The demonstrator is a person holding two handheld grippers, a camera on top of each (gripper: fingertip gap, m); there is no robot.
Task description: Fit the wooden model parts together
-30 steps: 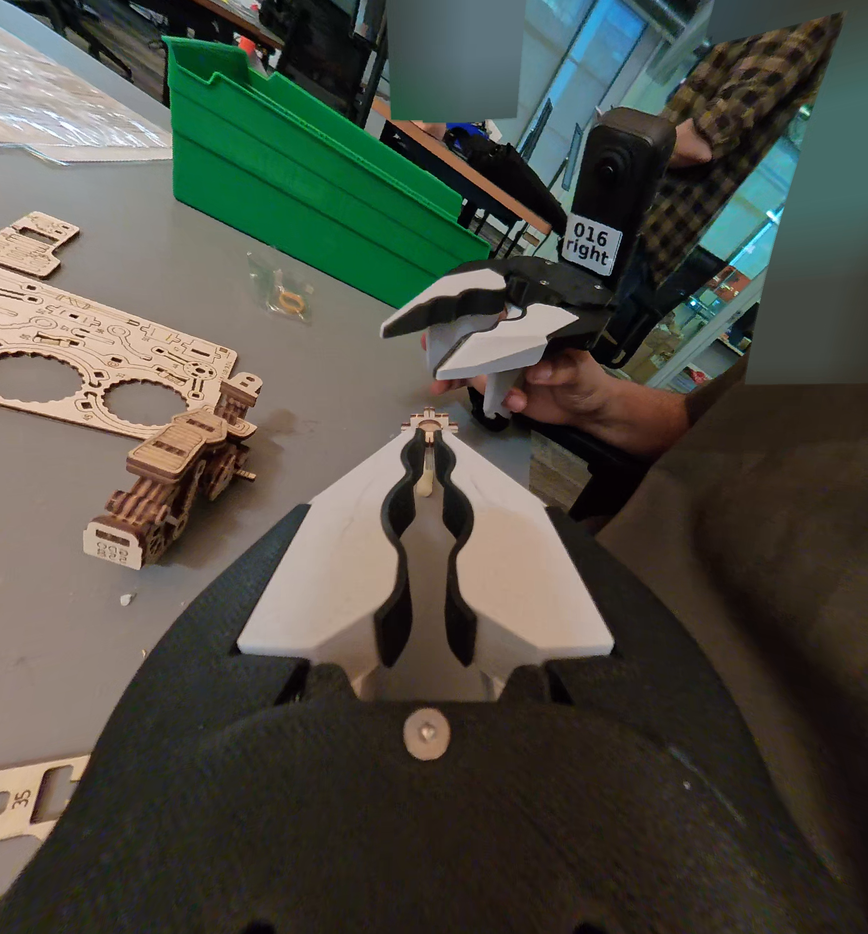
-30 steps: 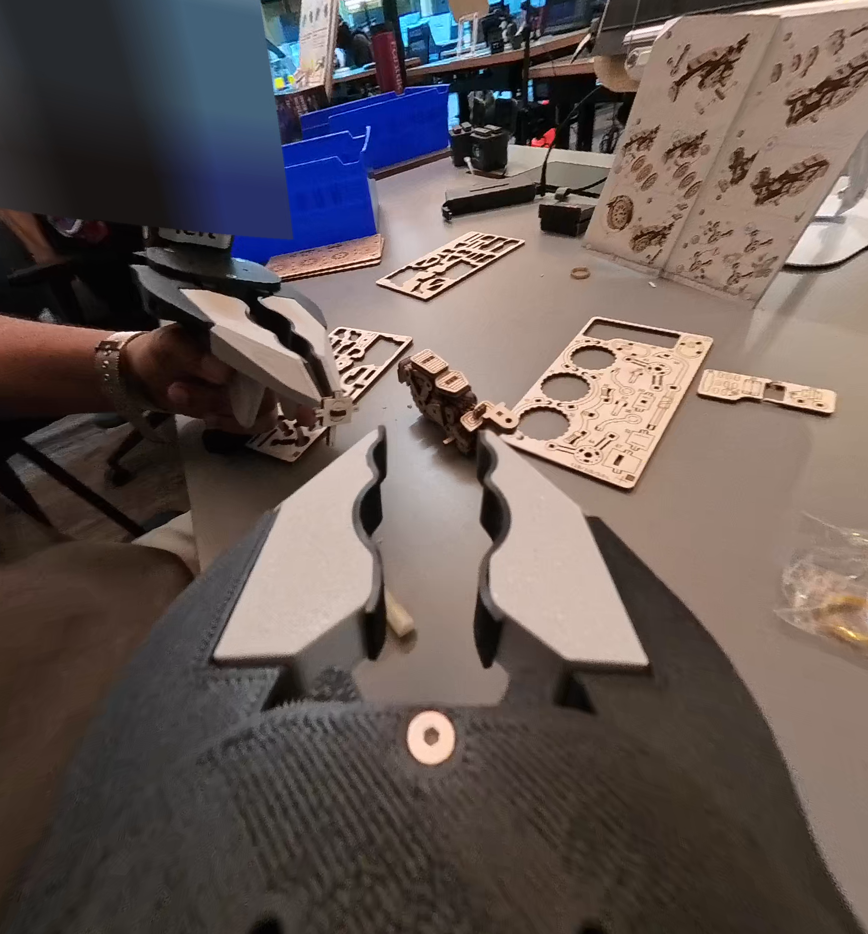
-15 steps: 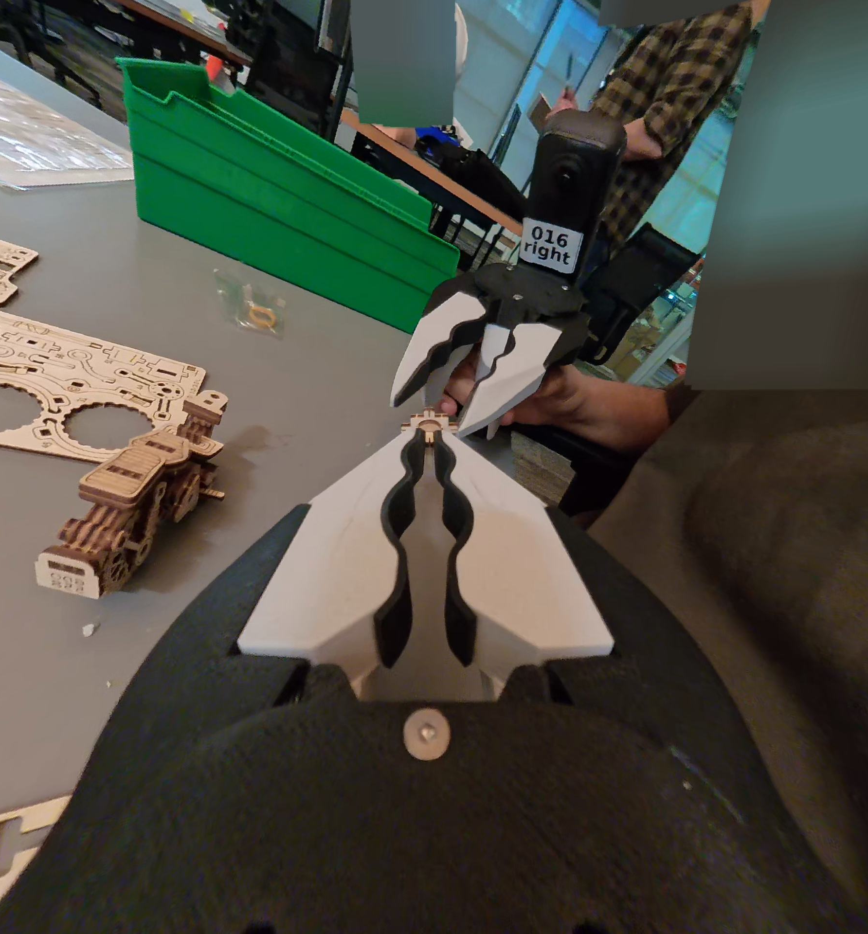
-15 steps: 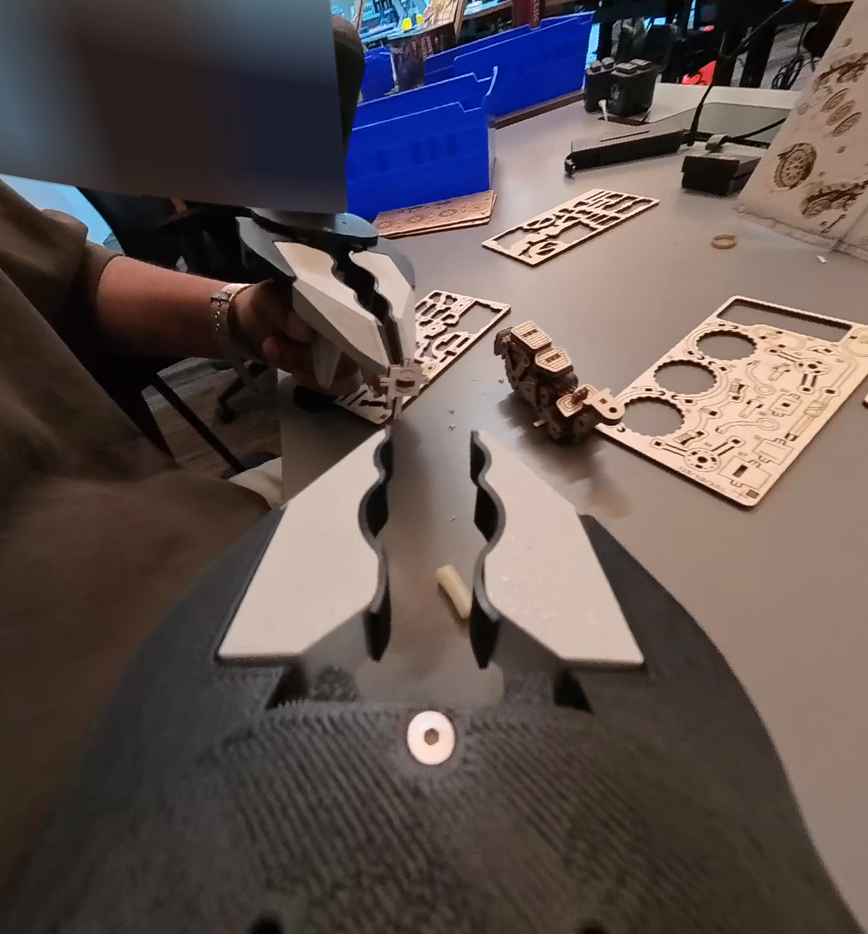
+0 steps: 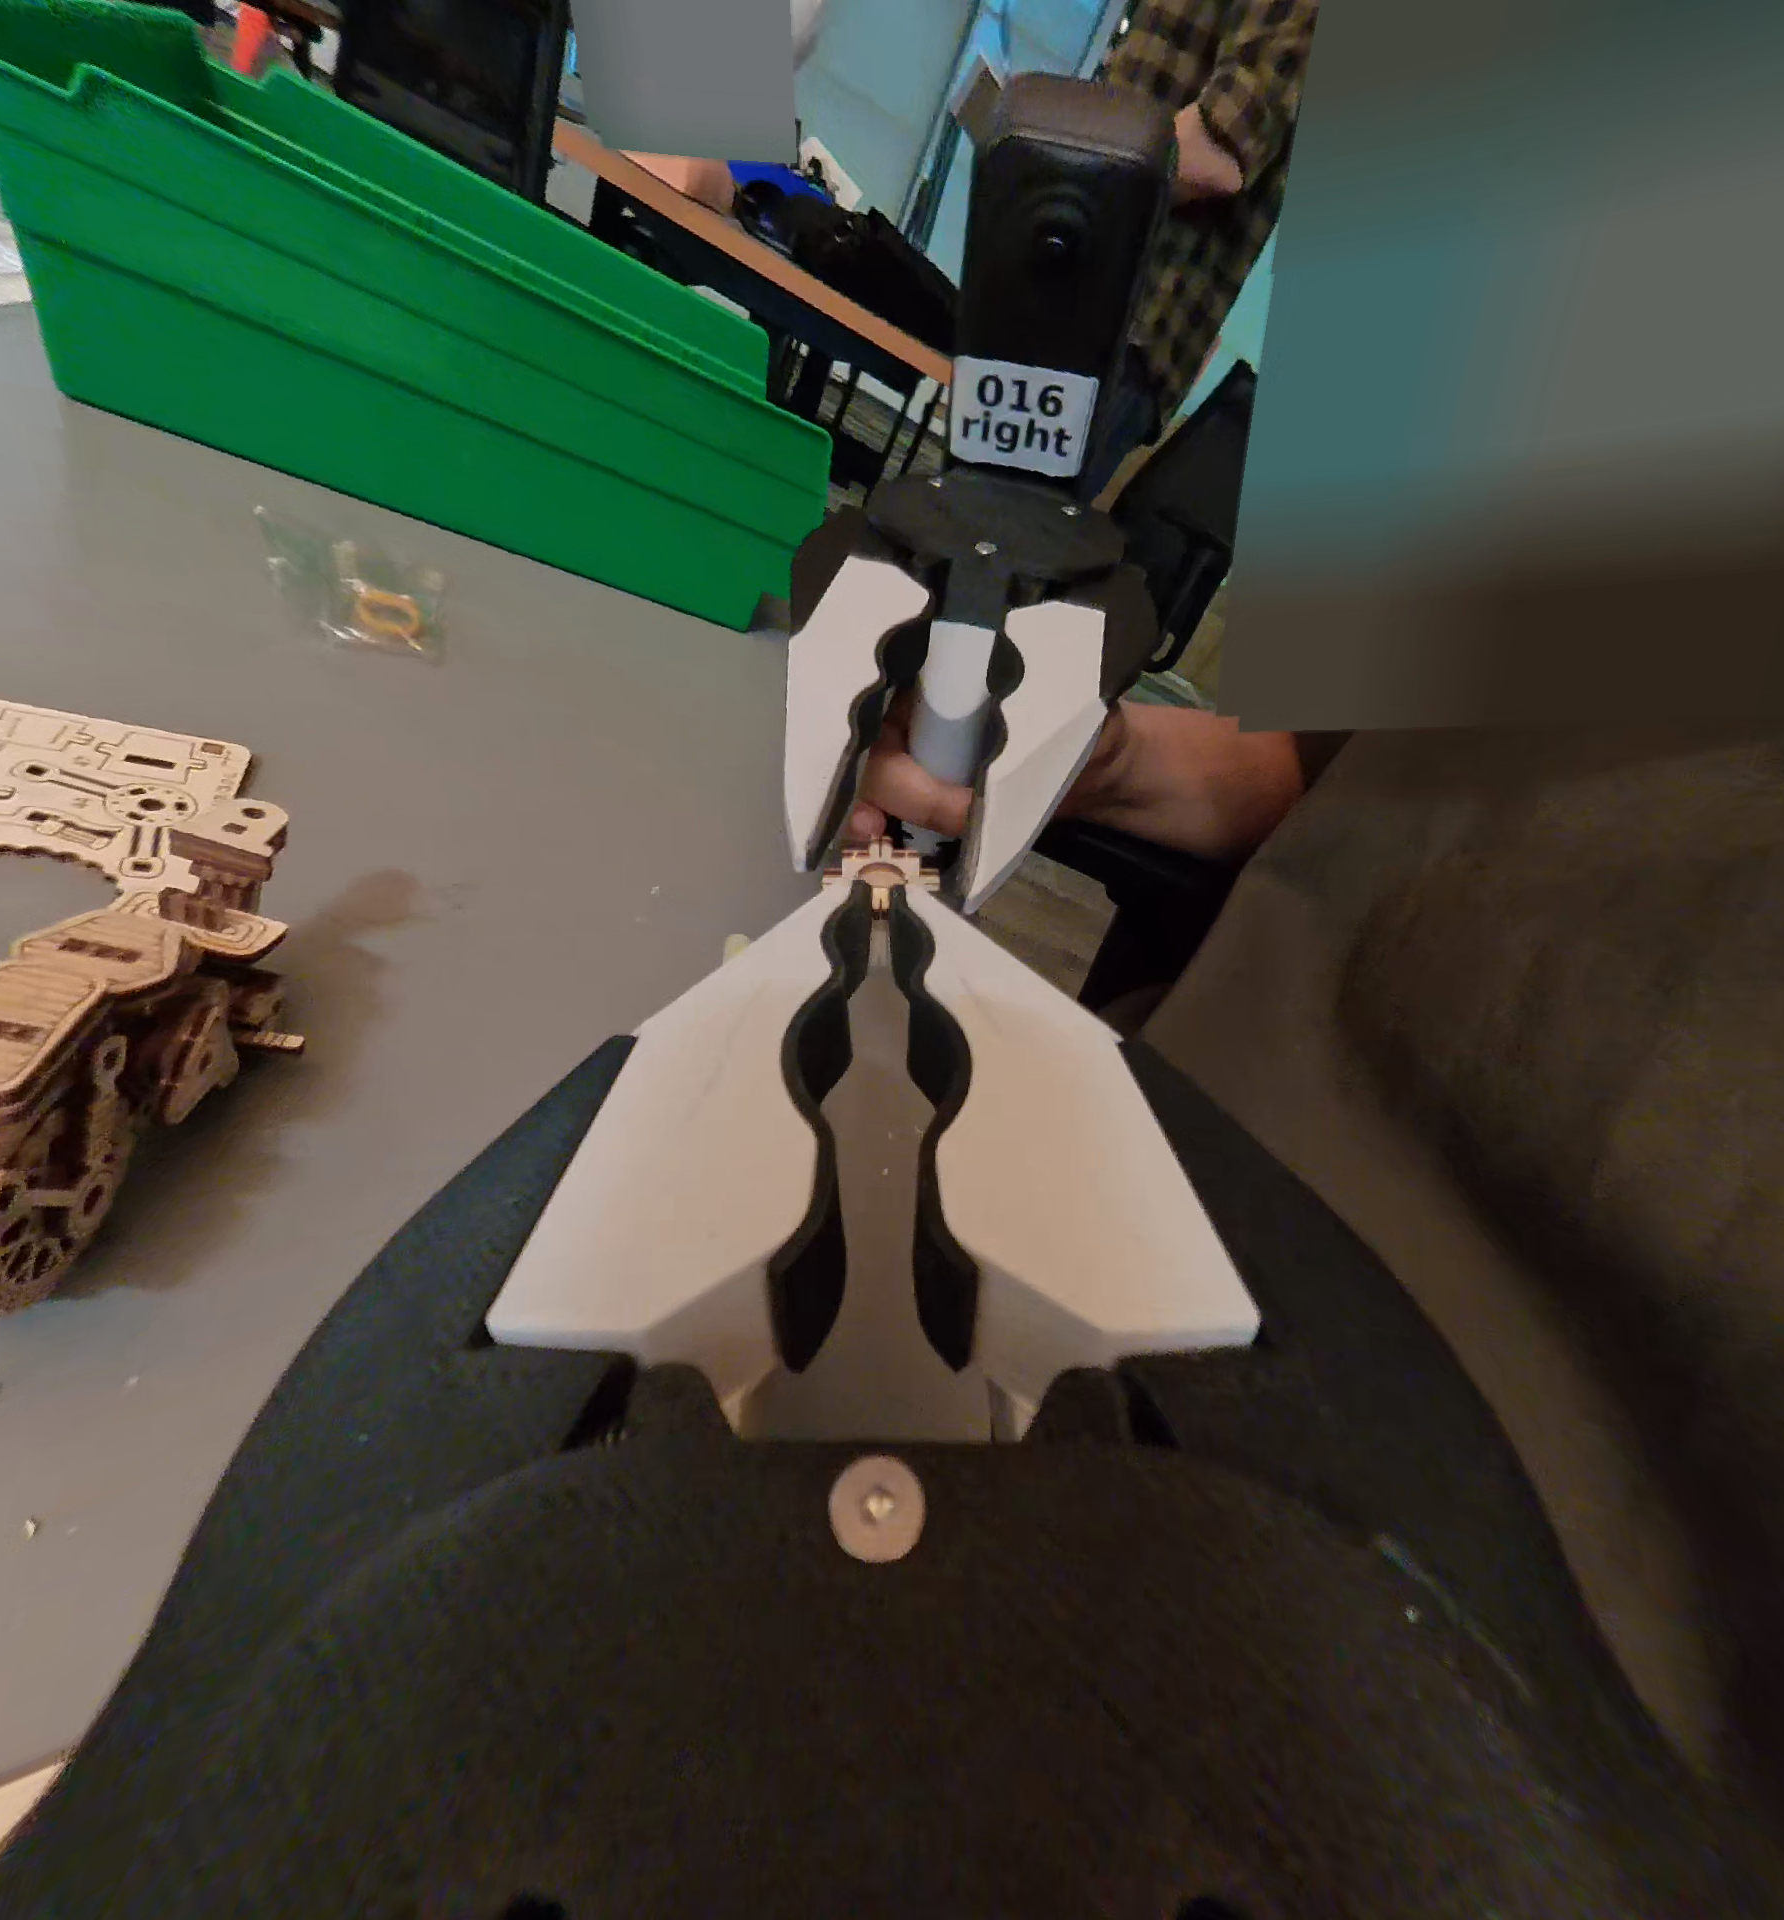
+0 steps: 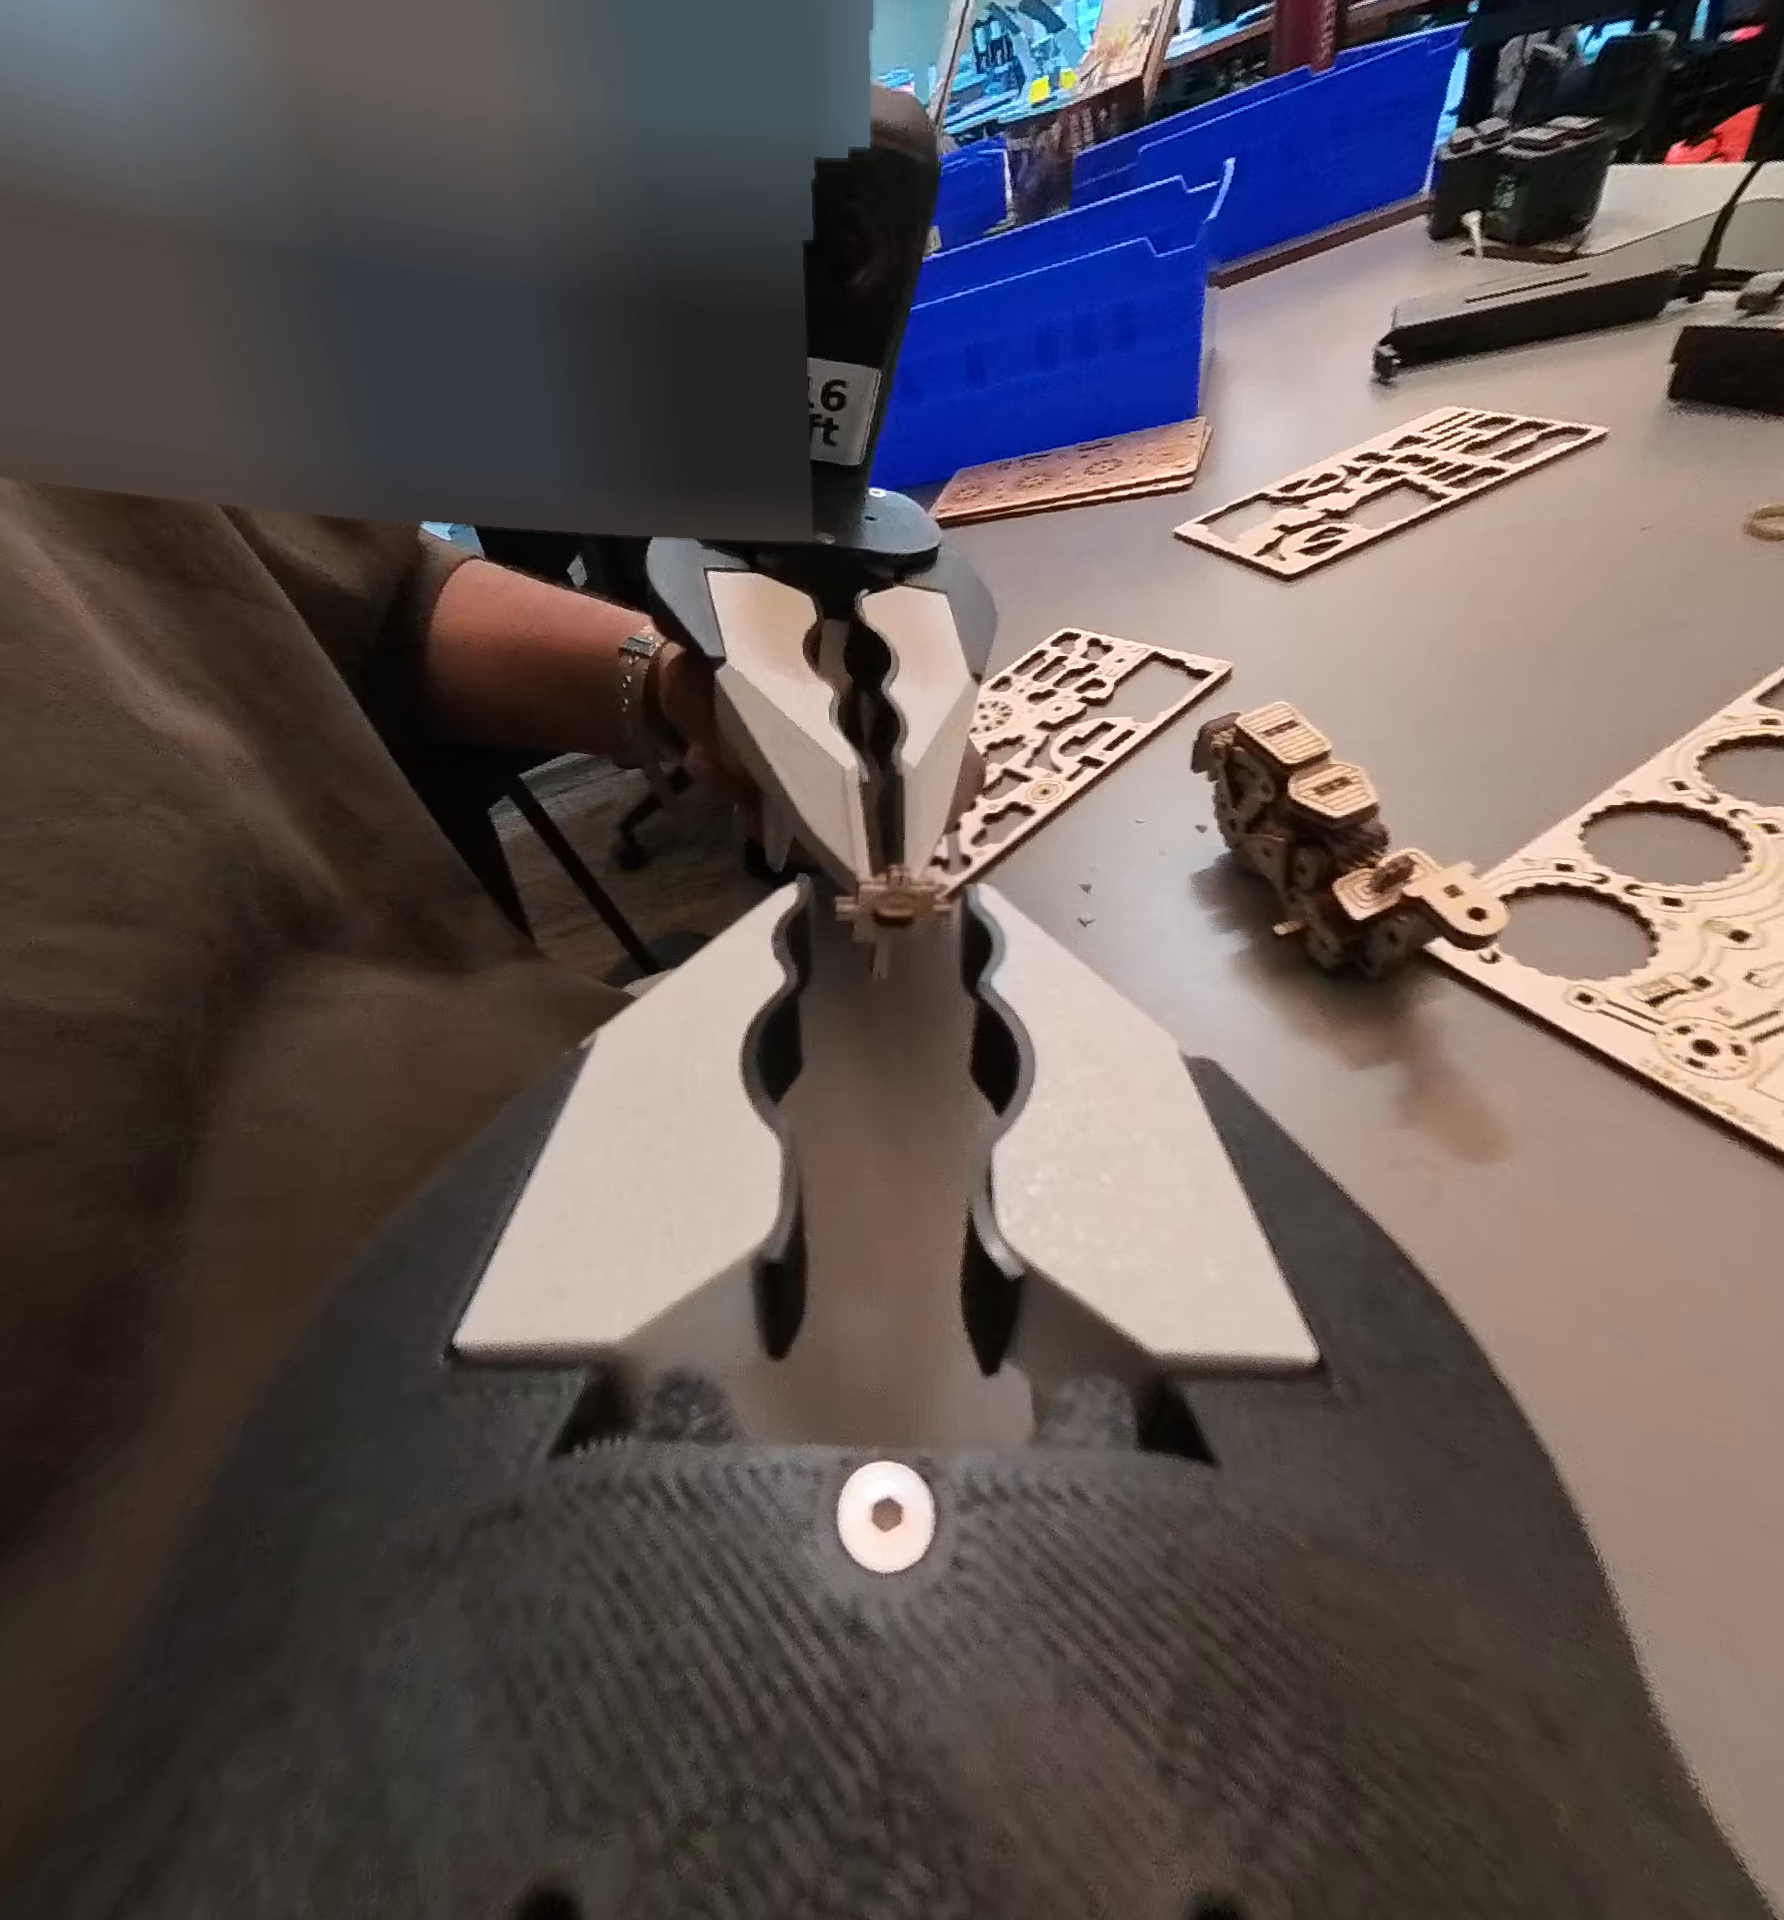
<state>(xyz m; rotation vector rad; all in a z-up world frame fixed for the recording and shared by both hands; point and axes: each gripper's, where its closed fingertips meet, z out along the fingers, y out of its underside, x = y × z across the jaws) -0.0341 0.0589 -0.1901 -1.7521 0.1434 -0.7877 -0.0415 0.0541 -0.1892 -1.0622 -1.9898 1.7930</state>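
Observation:
My left gripper (image 5: 877,899) is shut on a small toothed wooden part (image 5: 880,864), held in the air just off the table's near edge. My right gripper (image 6: 886,902) is open and points straight at the left one. Its two fingertips (image 5: 979,883) stand either side of the part (image 6: 893,912) and I cannot tell whether they touch it. The left gripper also shows in the right wrist view (image 6: 883,871). A partly built brown wooden model (image 5: 67,1091) lies on the grey table (image 5: 555,790), also seen in the right wrist view (image 6: 1303,831).
Laser-cut wooden sheets lie beside the model (image 6: 1698,935), near the table edge (image 6: 1075,727) and farther back (image 6: 1387,488). A green bin (image 5: 348,312) and a small plastic bag (image 5: 379,603) are on the far side. Blue bins (image 6: 1054,343) stand behind. The grippers are tip to tip, or close to it. Both grippers' tips are roughly 20 cm from the model (image 6: 1698,935).
The right gripper has turned to face the left one head-on and come closer, so its open fingertips now flank the held part. The left gripper stays shut on the part.

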